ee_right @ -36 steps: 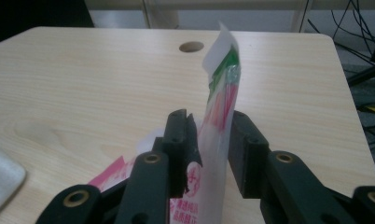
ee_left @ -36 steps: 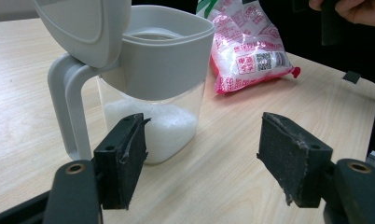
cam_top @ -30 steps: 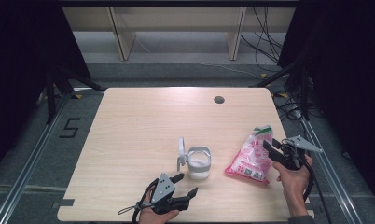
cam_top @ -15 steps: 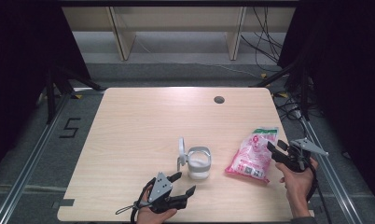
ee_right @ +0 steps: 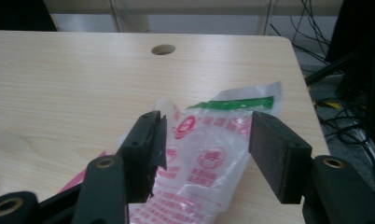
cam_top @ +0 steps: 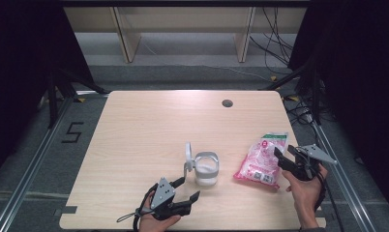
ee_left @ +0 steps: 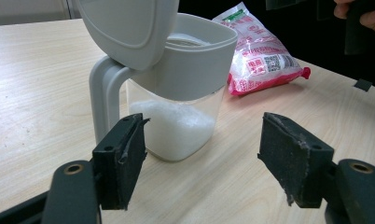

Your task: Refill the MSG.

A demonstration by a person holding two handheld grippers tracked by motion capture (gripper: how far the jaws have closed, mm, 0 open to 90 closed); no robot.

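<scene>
A clear container (cam_top: pixel 205 169) with a grey collar and handle stands near the table's front, part full of white grains (ee_left: pixel 174 128), its flip lid (ee_left: pixel 125 28) raised. My left gripper (cam_top: pixel 188 188) is open just in front of it, jaws (ee_left: pixel 202 158) empty. A pink and white plastic bag (cam_top: pixel 260 162) lies flat to the right. My right gripper (cam_top: pixel 285 152) is at the bag's right edge. Its jaws have just been opening, and the bag (ee_right: pixel 209 149) lies between and below them (ee_right: pixel 206 140), with the pads clear of it.
The light wood table (cam_top: pixel 144 125) has a round hole (cam_top: pixel 227 103) near its far right edge. Cables (cam_top: pixel 279 29) lie on the floor behind and to the right. Metal rails run along both sides.
The right gripper's jaws have spread wider over the bag's end, and the hand has drifted slightly right. The left gripper and the container have stayed put.
</scene>
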